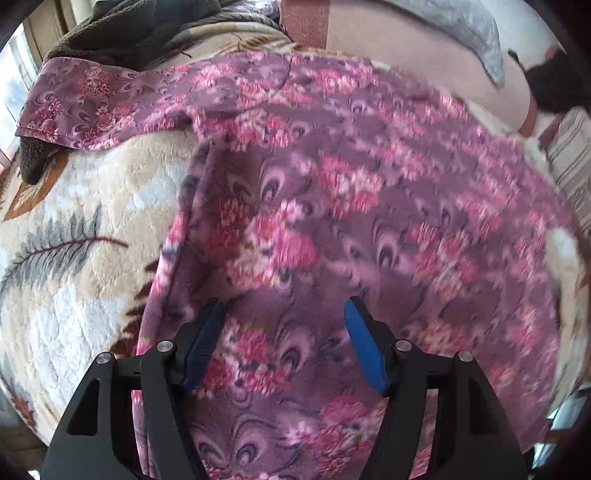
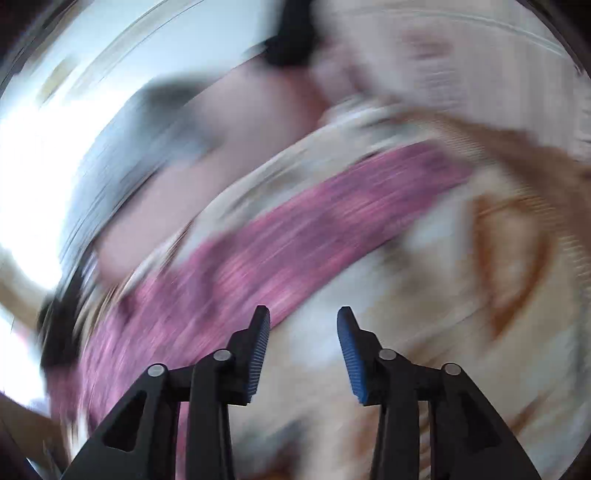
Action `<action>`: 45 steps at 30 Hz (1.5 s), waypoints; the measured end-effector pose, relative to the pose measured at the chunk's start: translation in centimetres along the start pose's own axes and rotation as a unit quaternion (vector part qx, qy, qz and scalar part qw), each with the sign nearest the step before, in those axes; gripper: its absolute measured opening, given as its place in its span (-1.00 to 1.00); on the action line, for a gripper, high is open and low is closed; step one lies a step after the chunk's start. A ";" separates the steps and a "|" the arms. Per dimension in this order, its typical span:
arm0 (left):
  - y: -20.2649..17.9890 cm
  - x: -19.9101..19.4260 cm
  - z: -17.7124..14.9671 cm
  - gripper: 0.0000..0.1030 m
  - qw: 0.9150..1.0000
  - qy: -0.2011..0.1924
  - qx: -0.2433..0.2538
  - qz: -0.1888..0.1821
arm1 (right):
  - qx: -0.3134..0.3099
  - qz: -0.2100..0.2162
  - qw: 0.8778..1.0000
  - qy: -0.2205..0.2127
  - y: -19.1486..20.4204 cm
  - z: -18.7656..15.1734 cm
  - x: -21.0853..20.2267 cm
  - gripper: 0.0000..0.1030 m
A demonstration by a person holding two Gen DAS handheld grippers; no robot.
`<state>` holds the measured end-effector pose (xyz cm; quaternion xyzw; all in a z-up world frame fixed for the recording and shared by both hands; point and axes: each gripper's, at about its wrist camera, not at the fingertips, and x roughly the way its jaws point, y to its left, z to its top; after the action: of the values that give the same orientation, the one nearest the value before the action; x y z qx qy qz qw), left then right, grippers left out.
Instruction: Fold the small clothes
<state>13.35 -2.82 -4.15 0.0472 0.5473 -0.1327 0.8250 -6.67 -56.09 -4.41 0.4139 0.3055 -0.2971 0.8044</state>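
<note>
A purple garment with pink flowers (image 1: 332,192) lies spread over a cream leaf-patterned blanket (image 1: 81,243); one sleeve stretches to the far left. My left gripper (image 1: 283,314) is open, hovering just above the garment's near part, with nothing between its blue pads. In the right wrist view everything is heavily blurred; the garment (image 2: 258,258) shows as a purple band running diagonally. My right gripper (image 2: 303,325) is open and empty, over the blanket (image 2: 424,295) beside the garment's edge.
A dark brown fleece (image 1: 122,33) lies at the back left. A pale pink cushion (image 1: 406,62) with a grey cloth (image 1: 469,33) on it lies behind. A striped pillow (image 1: 572,155) sits at the right. A bright window shows at the left of the right wrist view.
</note>
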 end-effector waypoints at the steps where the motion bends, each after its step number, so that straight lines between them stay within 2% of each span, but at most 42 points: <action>1: 0.0 0.0 0.6 0.30 1.000 -0.005 -0.003 -0.002 | 0.031 -0.009 0.999 -0.004 -2.0 1.4 0.7 -0.20; 2: -0.2 0.0 1.3 0.30 1.000 -0.010 -0.005 -0.004 | 0.072 -0.013 0.997 -0.008 -4.3 2.8 1.6 -0.18; 4: -0.5 0.4 2.8 0.30 1.000 -0.018 -0.007 0.000 | 0.117 0.003 0.993 -0.013 -7.1 4.3 3.0 -0.14; 6: -1.0 0.9 4.1 0.30 1.000 -0.017 -0.009 -0.002 | 0.149 0.007 0.989 -0.019 -8.2 5.1 5.5 -0.07; 9: -1.9 1.7 5.4 0.30 1.000 -0.015 -0.008 -0.011 | 0.179 0.026 0.983 -0.028 -8.4 5.4 8.8 0.02; 12: -3.3 2.6 6.4 0.30 1.000 -0.016 0.007 -0.012 | 0.161 0.043 0.984 -0.056 -8.2 5.4 10.1 0.03; 13: -3.8 2.9 6.9 0.30 1.000 -0.019 0.014 -0.010 | 0.143 0.035 0.987 -0.058 -7.6 5.8 10.5 -0.01; 15: -4.5 3.1 8.1 0.30 0.999 -0.026 0.026 -0.007 | 0.119 0.015 0.991 -0.059 -7.0 6.7 10.4 -0.74; 16: -4.7 3.0 8.7 0.30 0.999 -0.035 0.028 -0.008 | 0.117 0.020 0.991 -0.061 -6.9 7.0 9.8 -0.81; 18: -4.7 2.8 9.8 0.30 0.998 -0.053 0.026 -0.008 | 0.117 0.023 0.988 -0.097 -7.1 7.8 8.2 -0.82; 19: -4.6 3.0 10.2 0.35 0.998 -0.058 0.023 -0.008 | 0.111 0.012 0.988 -0.109 -7.4 7.8 7.4 -0.82; 20: -4.4 3.4 10.6 0.39 0.998 -0.057 0.016 -0.007 | 0.108 -0.004 0.988 -0.106 -7.7 8.0 7.5 -0.82; 23: -3.8 5.8 10.8 0.39 1.000 -0.023 -0.001 -0.010 | 0.113 -0.059 0.991 -0.041 -8.6 7.7 9.8 -0.82; 24: -3.8 6.1 10.7 0.39 1.000 -0.021 0.003 -0.004 | 0.110 -0.064 0.991 -0.041 -8.4 7.5 9.9 -0.82; 27: -4.4 5.8 10.5 0.41 0.999 -0.035 0.030 0.002 | 0.099 -0.050 0.991 -0.070 -7.3 7.3 8.7 -0.82; 34: -1.9 4.0 9.8 0.41 0.996 -0.057 -0.020 -0.063 | 0.041 0.005 0.993 -0.107 -2.9 6.8 4.2 -0.82; 40: -0.2 2.7 9.6 0.41 0.992 -0.092 -0.040 -0.076 | -0.013 0.035 0.995 -0.087 3.7 4.2 3.2 -0.82; 45: 1.0 3.3 10.1 0.41 0.992 -0.078 -0.051 -0.089 | -0.060 0.074 0.994 -0.061 10.6 0.9 3.9 -0.82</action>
<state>23.81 -4.70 -3.29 -0.0542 0.4897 -0.1802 0.8513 3.75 -52.62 -1.71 0.3674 0.2421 -0.2428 0.8646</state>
